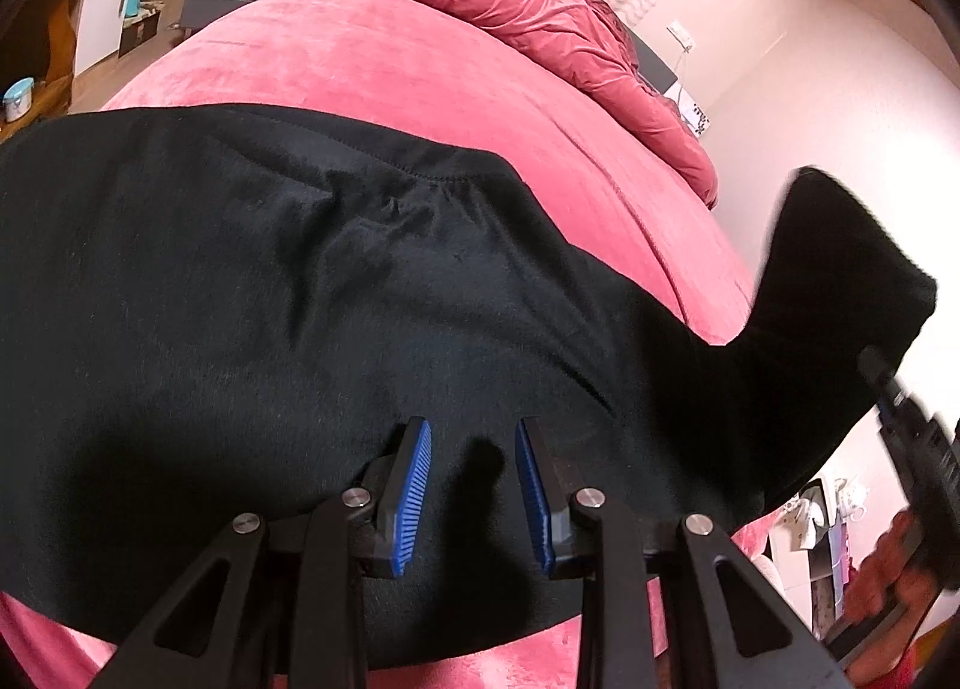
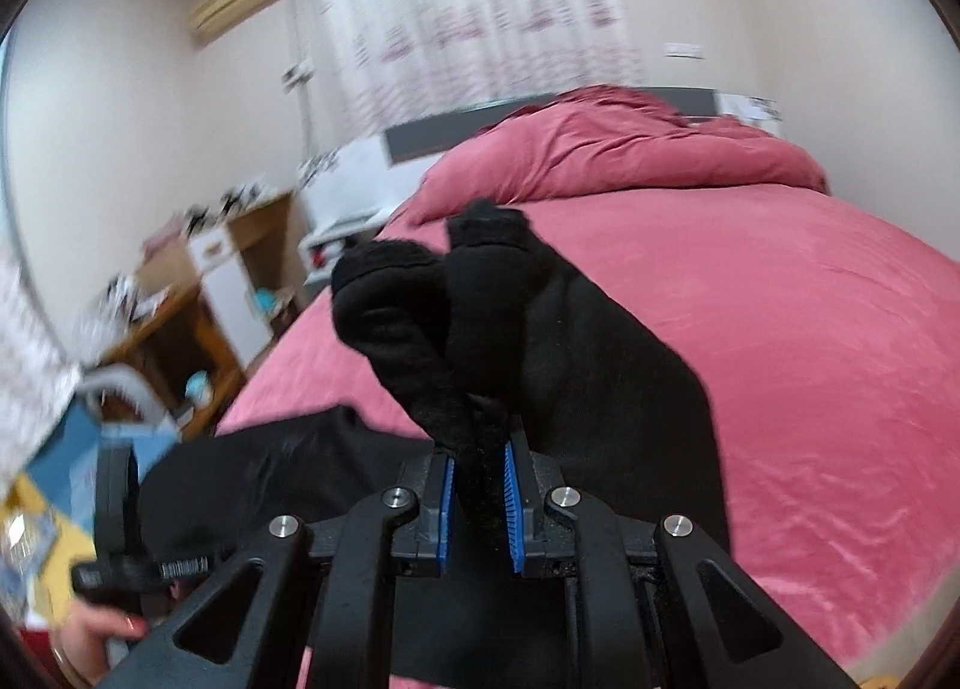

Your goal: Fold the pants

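right tongs point(image 2: 478, 485): pinched tight on the leg ends of the soft black cloth pants point(image 1: 312, 299) | left tongs point(image 1: 474, 488): half open, holding nothing, over pants | pants: flat on pink bed point(image 1: 372, 65) | tip: carry ends across slowly, line up edges

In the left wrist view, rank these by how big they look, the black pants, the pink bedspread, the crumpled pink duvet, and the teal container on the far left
1. black pants
2. pink bedspread
3. crumpled pink duvet
4. teal container

The pants lie closest to the camera, so their lead over the bedspread is apparent only.
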`<control>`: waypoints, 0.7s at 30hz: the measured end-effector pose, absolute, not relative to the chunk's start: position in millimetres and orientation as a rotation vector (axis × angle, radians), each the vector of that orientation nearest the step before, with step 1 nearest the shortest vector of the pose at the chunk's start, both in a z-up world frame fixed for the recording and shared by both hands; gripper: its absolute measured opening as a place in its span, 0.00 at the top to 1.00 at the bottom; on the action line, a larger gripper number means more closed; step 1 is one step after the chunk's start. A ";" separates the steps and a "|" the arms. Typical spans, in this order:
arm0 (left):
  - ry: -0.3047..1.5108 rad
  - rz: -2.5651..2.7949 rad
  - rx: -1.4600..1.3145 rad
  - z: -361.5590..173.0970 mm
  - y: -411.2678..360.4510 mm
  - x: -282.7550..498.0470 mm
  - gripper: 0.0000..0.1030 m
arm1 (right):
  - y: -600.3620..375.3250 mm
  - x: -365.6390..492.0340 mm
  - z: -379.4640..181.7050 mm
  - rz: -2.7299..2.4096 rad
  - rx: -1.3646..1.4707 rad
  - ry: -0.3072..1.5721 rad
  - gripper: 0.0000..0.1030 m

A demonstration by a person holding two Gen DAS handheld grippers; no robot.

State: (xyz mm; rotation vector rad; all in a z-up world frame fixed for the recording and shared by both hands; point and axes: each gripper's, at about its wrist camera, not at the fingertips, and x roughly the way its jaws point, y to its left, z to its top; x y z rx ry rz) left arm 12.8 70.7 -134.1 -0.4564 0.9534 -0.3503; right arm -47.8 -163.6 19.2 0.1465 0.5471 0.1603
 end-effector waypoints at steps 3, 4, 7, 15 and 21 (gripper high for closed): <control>0.948 -0.355 -0.474 -132.1 72.9 12.2 0.72 | -142.5 -42.8 1.3 0.196 0.095 0.590 0.86; 0.944 -0.361 -0.477 -131.7 73.3 12.5 0.71 | -138.2 -40.0 -3.7 0.204 0.085 0.601 0.86; 0.940 -0.377 -0.471 -126.1 72.7 11.6 0.71 | -124.7 -35.1 -21.4 0.220 0.050 0.642 0.86; 0.967 -0.413 -0.528 -126.1 69.5 18.4 0.71 | -109.6 -36.9 -57.7 0.250 -0.034 0.759 0.86; 1.004 -0.477 -0.568 -125.5 59.8 24.2 0.71 | -107.8 -29.8 -72.4 0.272 -0.062 0.879 0.79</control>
